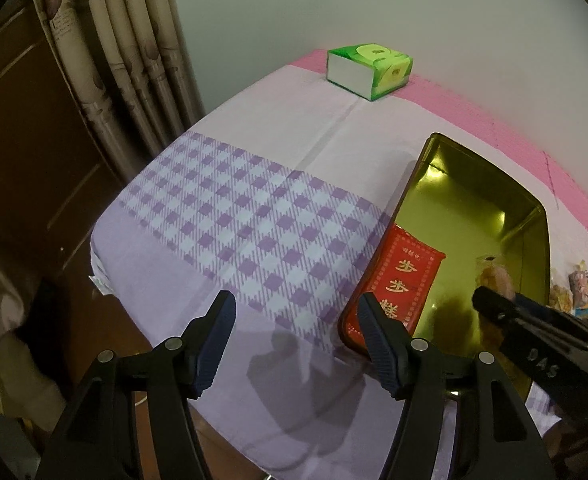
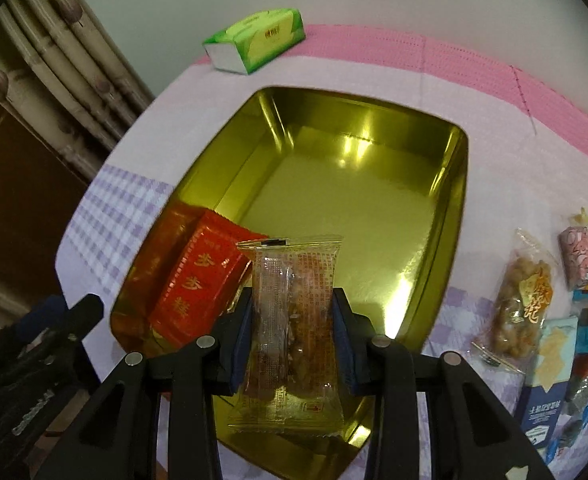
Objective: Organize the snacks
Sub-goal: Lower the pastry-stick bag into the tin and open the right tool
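Gold-coloured and shiny inside, the rectangular metal tin sits open on the lilac checked tablecloth. Its only content is a red packet with gold characters, which leans against the tin's near-left corner. Most of the floor of the tin is bare.

The right gripper hangs over the tin's near end with its jaws clamped on a clear-wrapped brown snack, held upright between the blue pads. The left gripper stands with its jaws apart and nothing between them, over the cloth just left of the tin.

More wrapped snacks lie in a heap on the cloth right of the tin; the frame edge cuts them off and their labels are hard to read. A green tissue pack rests at the far edge of the table.
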Available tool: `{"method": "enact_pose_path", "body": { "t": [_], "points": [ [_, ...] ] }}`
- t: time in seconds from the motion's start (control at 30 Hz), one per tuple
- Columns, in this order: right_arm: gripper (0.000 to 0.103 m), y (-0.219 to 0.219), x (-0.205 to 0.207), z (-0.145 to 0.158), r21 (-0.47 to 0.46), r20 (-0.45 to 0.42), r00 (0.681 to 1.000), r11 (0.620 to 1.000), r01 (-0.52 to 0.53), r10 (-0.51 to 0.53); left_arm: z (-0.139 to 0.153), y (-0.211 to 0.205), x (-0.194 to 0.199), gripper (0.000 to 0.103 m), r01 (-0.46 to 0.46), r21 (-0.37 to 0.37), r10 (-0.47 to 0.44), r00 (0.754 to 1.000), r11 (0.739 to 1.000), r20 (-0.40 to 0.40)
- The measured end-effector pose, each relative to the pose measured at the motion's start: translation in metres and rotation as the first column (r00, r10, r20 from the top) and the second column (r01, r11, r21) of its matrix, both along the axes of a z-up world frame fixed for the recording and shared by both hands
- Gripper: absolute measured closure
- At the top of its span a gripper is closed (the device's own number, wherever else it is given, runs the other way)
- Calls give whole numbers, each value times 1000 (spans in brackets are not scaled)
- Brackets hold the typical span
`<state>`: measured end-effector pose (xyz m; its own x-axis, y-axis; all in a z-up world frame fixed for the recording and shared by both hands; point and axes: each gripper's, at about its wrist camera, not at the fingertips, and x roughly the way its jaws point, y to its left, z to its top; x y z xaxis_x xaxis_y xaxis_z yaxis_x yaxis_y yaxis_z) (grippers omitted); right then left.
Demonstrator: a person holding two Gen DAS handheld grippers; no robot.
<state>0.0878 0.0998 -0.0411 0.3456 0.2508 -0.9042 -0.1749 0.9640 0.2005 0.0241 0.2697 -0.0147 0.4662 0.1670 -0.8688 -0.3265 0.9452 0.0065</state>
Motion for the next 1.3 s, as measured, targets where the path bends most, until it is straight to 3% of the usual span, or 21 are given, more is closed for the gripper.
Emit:
{"method": "enact_pose_path", "body": {
  "t": [0.67,0.97,1.3],
  "points": [
    [69,-6,8,-15,-226,38,999,974,-3,12,-5,-3,1,39,7,-11,-7,1000,1000,-10],
    [67,-7,10,-16,-216,38,999,976,-18,27,-5,-3,1,39,6,-12,-6,1000,1000,-9],
    [60,-21,2,5,-108,65,998,994,-11,18,-4,-3,1,39,8,2,-8,1000,1000,-8]
  ]
}}
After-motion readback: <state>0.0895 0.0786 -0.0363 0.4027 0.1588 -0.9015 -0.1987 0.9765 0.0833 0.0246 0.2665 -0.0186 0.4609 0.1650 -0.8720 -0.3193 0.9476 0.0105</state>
